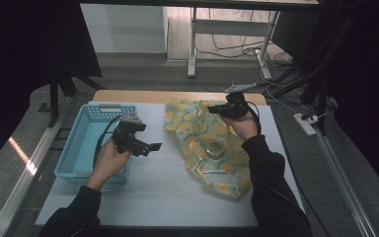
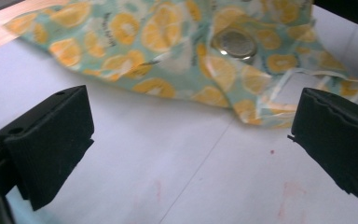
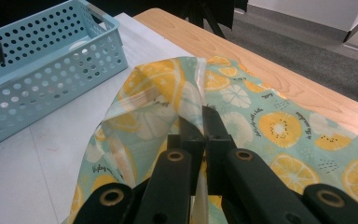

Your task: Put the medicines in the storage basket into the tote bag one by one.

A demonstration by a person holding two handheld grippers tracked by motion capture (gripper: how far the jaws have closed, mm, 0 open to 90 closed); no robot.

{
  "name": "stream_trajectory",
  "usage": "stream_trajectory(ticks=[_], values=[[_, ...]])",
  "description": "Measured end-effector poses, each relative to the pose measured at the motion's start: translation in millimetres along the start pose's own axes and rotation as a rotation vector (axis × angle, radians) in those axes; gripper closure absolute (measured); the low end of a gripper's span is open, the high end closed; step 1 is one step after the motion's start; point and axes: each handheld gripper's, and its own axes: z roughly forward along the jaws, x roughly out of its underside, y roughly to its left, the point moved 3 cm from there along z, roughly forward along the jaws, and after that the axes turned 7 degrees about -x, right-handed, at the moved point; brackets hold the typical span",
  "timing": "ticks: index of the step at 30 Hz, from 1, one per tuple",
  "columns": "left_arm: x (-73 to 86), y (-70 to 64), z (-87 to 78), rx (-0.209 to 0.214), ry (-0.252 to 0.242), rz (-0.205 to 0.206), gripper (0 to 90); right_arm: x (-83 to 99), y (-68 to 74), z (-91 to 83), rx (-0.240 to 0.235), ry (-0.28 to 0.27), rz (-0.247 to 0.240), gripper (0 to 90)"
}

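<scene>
Table (image 1: 158, 192): white top, wood strip along the far edge.
Bag (image 1: 197, 131): lemon-print, teal and yellow, lying crumpled on the table's right half; far edge lifted up.
Basket (image 1: 86, 133): light blue, perforated, at the table's left side, well apart from the bag.
Left gripper (image 1: 148, 147): just right of the basket, above bare table, jaws spread wide, holding nothing.
Right gripper (image 3: 200, 122): jaws pressed together, pinching the bag's raised edge.
Round lid (image 2: 235, 43): metal disc showing through the bag.
</scene>
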Motion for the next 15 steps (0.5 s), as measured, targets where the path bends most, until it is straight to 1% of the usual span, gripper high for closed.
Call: stream_trajectory(ticks=[5,7,9,12,15], values=[[10.5,12.5,-6.5,-0.055,0.014,-0.02,0.0,1.6,-0.4,-0.1,0.0,0.001,0.005,89.3],[15.1,18.0,-9.0,-0.068,0.021,-0.032,0.0,2.5,-0.9,-0.1,0.001,0.001,0.004,89.3],[19.8,23.9,-11.6,-0.086,0.033,-0.047,0.0,3.2,-1.1,-0.2,0.001,0.001,0.006,89.3],[27.7,34.4,-15.7,-0.127,0.06,-0.058,0.0,4.3,-1.2,0.0,0.0,0.001,0.007,89.3],[36.5,45.9,-18.6,-0.154,0.078,-0.091,0.0,5.0,-1.6,0.5,0.001,0.002,0.009,89.3]])
